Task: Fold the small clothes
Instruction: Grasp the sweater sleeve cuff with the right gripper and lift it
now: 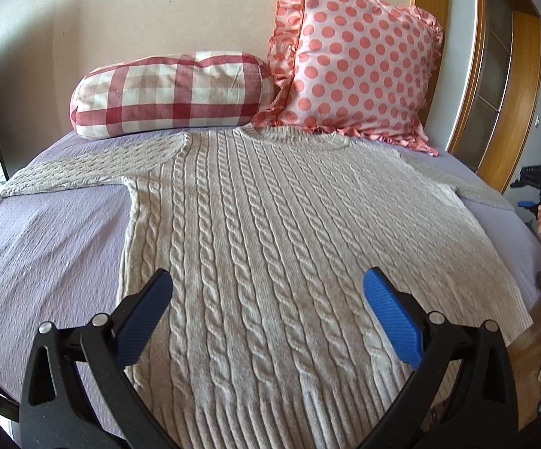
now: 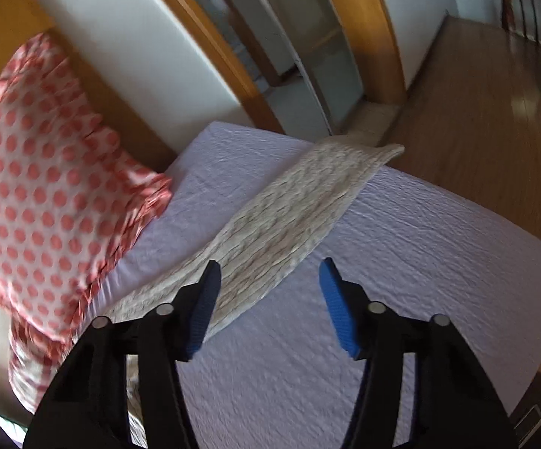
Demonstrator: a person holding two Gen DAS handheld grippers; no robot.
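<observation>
- Left sleeve (image 1: 60,176): we see it stretched flat toward the left edge of the left wrist frame, on the lilac bed cover (image 1: 45,247). Laid out like this, we judge it ready to fold inward.
- Checked bolster (image 1: 173,93), upper left of centre: it sits against the wall behind the neckline, just clear of the knit, so the working area stays free.
- Sweater (image 1: 270,232): it fills the centre of the left wrist frame, spread flat, hem toward the camera, collar toward the pillows. No fold is visible yet.
- Left gripper (image 1: 266,299), lower centre: jaws wide apart, holding nothing, hovering over the hem; we judge it is lining up on the body.
- Polka-dot pillow (image 1: 356,60), upper right: propped against the headboard, its frill touching the shoulder area.
- Right sleeve (image 2: 300,217), centre of the right wrist frame: it runs out to the bed's edge, cuff at the brink.
- Right gripper (image 2: 270,288), lower centre there: jaws spread, empty, aimed along this sleeve, probably the first grasp.
</observation>
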